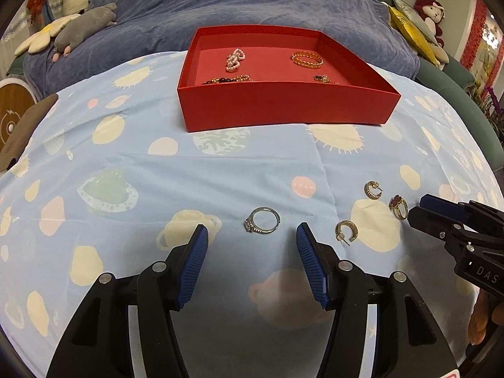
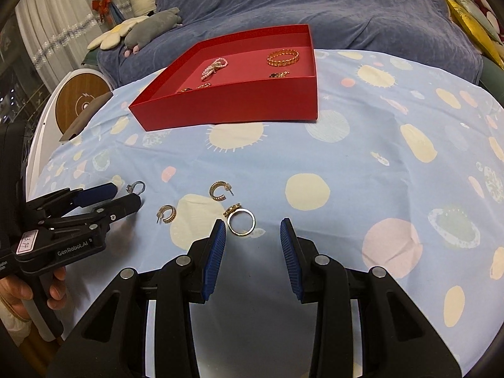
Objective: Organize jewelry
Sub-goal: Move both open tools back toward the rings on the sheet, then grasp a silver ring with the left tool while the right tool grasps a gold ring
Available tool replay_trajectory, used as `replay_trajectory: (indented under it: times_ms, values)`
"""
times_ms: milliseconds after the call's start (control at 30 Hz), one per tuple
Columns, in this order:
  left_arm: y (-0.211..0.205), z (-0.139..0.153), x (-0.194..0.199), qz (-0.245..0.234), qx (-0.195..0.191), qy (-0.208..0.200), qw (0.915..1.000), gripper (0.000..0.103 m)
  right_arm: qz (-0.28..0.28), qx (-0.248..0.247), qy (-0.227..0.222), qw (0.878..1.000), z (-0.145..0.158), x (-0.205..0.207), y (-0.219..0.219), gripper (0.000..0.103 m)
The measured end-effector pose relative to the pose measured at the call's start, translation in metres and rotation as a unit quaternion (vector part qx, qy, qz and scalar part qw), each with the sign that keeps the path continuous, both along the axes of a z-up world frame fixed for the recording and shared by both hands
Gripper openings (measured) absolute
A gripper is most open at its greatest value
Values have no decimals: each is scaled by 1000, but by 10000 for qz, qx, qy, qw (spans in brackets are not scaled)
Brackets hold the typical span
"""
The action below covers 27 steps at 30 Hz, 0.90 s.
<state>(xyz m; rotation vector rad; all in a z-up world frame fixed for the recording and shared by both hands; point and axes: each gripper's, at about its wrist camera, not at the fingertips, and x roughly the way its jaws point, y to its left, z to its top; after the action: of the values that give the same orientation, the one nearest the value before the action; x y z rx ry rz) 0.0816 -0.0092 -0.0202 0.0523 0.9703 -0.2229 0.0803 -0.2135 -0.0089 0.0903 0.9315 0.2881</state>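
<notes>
My left gripper (image 1: 252, 231) is parted, nothing gripped, just short of the thin silver ring with a small stone (image 1: 262, 221) on the pale blue spotted cloth (image 1: 126, 163). My right gripper (image 2: 253, 225) is parted too, the gold ring with a reddish stone (image 2: 241, 222) lying loose just ahead of its tips, nearer the left finger. Two gold hoop earrings (image 2: 167, 213) (image 2: 219, 190) lie between the rings. The shallow red cardboard box (image 1: 283, 107) sits well beyond, with a gold chain band (image 1: 307, 60) and pink bead piece (image 1: 234, 60) inside.

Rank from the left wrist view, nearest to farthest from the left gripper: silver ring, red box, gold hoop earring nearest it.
From the left gripper:
1. silver ring, just ahead between the jaws.
2. gold hoop earring, to the right.
3. red box, far ahead.
</notes>
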Motion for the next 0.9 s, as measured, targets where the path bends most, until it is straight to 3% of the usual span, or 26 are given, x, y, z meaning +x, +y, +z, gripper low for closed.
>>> replay_trajectory:
  times_ms: [167, 333, 500, 600, 700, 900]
  values:
    - [-3, -1, 2, -15, -6, -41, 10000, 54, 90, -45, -7, 9999, -3, 3, 8, 35]
    - [-5, 1, 4, -33, 97, -131, 9999, 39, 94, -140, -62, 9998, -5, 5, 12, 35]
    - [-6, 2, 7, -58, 11, -115, 9999, 17, 111, -193, -101, 9997, -6, 8, 14, 34]
    - [-7, 2, 8, -94, 28, -91, 9999, 7, 156, -236, -110, 9995, -6, 7, 16, 28]
    - [-8, 2, 8, -96, 38, -79, 9999, 7, 168, -266, -111, 9994, -6, 7, 16, 20]
    - [-9, 3, 8, -95, 28, -78, 9999, 6, 147, -209, -93, 9996, -4, 8, 16, 20]
